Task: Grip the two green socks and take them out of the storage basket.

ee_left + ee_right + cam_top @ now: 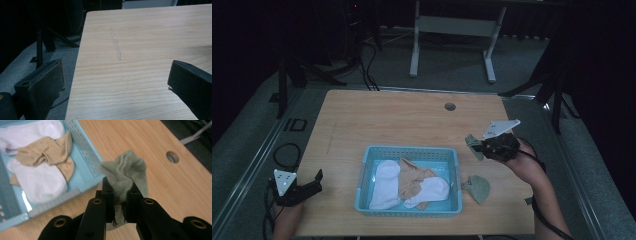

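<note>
Now the right claw (119,195) pinches a green sock (126,173) above the desk (377,120), left claw (307,187) wide and idle; next probably into the basket (408,151).

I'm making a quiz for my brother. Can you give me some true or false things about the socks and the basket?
1. The right gripper is pinching a green sock. True.
2. The blue basket holds only white socks. False: a tan sock lies there with the white ones.
3. The left gripper is holding a sock. False: its jaws are open with nothing between them.
4. Another green sock lies on the table beside the basket. True.
</note>
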Available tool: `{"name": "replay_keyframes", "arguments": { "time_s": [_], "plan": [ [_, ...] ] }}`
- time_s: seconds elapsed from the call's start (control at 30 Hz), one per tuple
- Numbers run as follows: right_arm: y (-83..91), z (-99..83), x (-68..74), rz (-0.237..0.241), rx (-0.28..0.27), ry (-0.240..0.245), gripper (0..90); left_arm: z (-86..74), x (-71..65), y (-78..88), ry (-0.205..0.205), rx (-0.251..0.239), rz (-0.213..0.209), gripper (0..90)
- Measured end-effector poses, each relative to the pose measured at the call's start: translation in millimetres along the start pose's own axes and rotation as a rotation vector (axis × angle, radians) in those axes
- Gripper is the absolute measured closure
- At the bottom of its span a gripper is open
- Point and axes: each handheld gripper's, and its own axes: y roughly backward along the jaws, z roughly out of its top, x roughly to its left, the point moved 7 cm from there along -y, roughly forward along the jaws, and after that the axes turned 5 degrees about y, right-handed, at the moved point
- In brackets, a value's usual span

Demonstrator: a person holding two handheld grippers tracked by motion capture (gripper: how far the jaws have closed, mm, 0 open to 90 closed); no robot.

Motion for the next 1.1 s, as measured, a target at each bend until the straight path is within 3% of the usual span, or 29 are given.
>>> {"name": "replay_keyframes", "arguments": {
  "time_s": [0.07, 0.23, 0.67, 0.9, 1.1],
  "plan": [
    [-1.5, -7.7, -3.6, 0.001, -0.009, -0.034, 81.7, 0.0, 0.1, 0.1, -0.001, 0.001, 0.001, 0.4],
    [-8.1, -26.5, -8.3, -0.004, 0.025, -0.066, 81.7, -0.1, 0.0, 0.0, 0.0, 0.001, 0.001, 0.3],
    [-47.1, -90.4, -15.9, 0.007, 0.096, -0.19, 81.3, -0.1, -0.2, -0.4, -0.001, 0.003, 0.003, 0.3],
    [-63.3, -107.6, -15.7, 0.016, 0.108, -0.24, 81.0, -0.1, -0.2, -0.2, -0.001, 0.002, 0.004, 0.3],
    [-75.2, -110.5, -13.2, 0.041, 0.097, -0.268, 80.8, -0.1, -0.1, 0.0, -0.003, 0.001, 0.006, 0.3]
  ]
}}
